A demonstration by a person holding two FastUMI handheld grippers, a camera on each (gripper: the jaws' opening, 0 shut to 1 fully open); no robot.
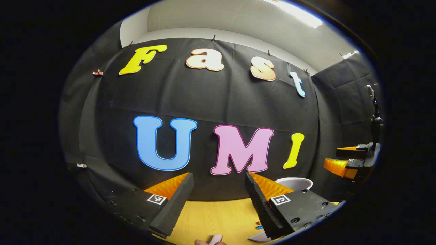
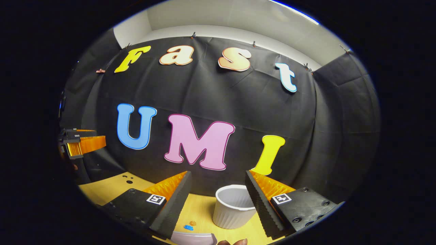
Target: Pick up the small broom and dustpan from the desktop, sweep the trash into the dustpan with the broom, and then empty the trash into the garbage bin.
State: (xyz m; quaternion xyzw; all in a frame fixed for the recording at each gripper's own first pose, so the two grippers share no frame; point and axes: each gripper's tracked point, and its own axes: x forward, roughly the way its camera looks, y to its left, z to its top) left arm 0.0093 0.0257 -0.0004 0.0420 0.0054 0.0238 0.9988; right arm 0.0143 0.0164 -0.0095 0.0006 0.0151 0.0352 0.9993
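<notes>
My left gripper [image 1: 219, 175] is held above the wooden desktop [image 1: 218, 214], open, with nothing between its fingers. Under it a pale pink piece [image 1: 215, 239] pokes in at the bottom edge beside a fingertip [image 1: 201, 242]; I cannot tell what it is. Small blue and orange trash bits [image 1: 259, 224] lie by the pale dustpan edge [image 1: 259, 237]. My right gripper [image 2: 218, 173] is also open and empty, raised over the desktop. Below it are the trash bits [image 2: 189, 226], the dustpan's curved rim [image 2: 194, 238] and the white ribbed garbage bin [image 2: 233, 207], upright just inside the right finger.
The bin's rim [image 1: 294, 183] shows behind my left gripper's right finger. The right gripper [image 1: 352, 158] hangs at the far right, the left gripper [image 2: 81, 144] at the far left of the other view. Black cloth wall stands close behind the desktop [image 2: 112, 187].
</notes>
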